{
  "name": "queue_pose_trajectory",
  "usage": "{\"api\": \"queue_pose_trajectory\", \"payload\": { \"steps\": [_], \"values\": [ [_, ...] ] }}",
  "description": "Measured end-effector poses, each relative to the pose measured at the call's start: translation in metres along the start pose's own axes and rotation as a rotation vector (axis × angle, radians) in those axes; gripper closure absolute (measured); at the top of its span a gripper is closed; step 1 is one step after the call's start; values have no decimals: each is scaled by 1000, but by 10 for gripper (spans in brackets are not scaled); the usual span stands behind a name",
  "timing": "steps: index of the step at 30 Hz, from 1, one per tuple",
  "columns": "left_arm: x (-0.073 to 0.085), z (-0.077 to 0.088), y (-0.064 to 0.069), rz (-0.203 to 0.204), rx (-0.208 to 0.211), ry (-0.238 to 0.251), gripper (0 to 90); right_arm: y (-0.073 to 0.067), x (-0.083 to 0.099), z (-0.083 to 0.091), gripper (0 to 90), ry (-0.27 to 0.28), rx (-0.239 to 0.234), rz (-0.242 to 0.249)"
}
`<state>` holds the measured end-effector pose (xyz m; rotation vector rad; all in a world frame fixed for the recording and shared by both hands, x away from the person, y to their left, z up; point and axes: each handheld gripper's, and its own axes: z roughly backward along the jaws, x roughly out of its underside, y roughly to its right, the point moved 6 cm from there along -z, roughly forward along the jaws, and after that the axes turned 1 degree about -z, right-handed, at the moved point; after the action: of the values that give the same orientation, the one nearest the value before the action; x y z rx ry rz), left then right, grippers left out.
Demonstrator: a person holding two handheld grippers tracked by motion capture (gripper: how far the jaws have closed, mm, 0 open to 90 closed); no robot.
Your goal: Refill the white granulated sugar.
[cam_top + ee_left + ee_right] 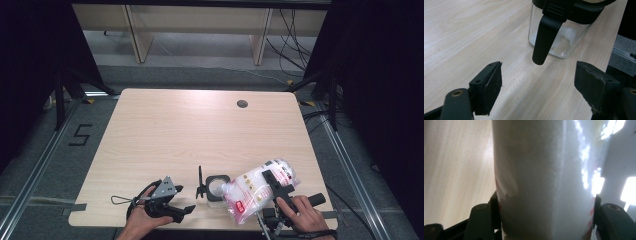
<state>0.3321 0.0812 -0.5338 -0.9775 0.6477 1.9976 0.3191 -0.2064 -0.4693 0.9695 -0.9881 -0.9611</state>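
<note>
the clear glass jar with a black hinged lid (215, 187) stood at the pale wooden table's (190, 130) six o'clock edge, the white plastic bag of powder (252, 192) touching it at three o'clock.

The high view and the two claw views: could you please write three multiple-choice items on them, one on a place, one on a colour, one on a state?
1. Where does the clear jar stand?
A. near edge, between the claws
B. far edge by the hole
C. on the floor

2. What colour is the jar's open lid?
A. white
B. black
C. red

3. What is the right claw doing?
A. hanging open
B. clamping the white-filled bag
C. gripping the jar

Answers:
1 A, it sits between both claws.
2 B, the lid is black.
3 B, the pads press the bag's sides in the right claw view.
</note>
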Motion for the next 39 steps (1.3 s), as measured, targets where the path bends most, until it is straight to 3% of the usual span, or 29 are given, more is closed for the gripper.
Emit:
{"api": "queue_pose_trajectory", "payload": {
  "steps": [5, 6, 7, 11, 12, 13, 14, 19, 20, 23, 37, 39],
  "values": [
    [0, 0, 0, -1, 0, 1, 219, 0, 0, 0, 410, 0, -1, 2],
    [0, 1, 0, -7, 2, -6, 219, -2, 0, -1, 409, 15, 13, -34],
    [0, 1, -1, -10, 6, -11, 219, -2, 0, -1, 409, 15, 13, -35],
    [0, 1, -1, -9, 5, -9, 219, 3, -2, -2, 410, 32, 23, 26],
    [0, 0, 0, -1, 0, 1, 219, 3, -2, -2, 410, 36, 18, 21],
    [0, 0, 0, -1, 0, 1, 219, -1, 0, -1, 409, 19, 10, -29],
    [0, 0, 2, 32, 1, 1, 219, 1, -1, -1, 410, 18, 4, 6],
    [0, 0, 1, 24, -1, 0, 219, 2, -1, -1, 410, 17, -5, 19],
    [0, 0, 0, -2, 0, 1, 219, 2, -1, -1, 410, 28, 4, 21],
    [0, 1, 0, -10, 5, -9, 219, 3, -1, -2, 410, 32, 8, 21],
    [0, 0, 0, -3, 5, -3, 219, 3, -1, -1, 410, 31, 19, 26],
    [0, 1, 0, -9, 4, -8, 219, 2, 0, 0, 410, 22, 15, 9]
  ]
}}
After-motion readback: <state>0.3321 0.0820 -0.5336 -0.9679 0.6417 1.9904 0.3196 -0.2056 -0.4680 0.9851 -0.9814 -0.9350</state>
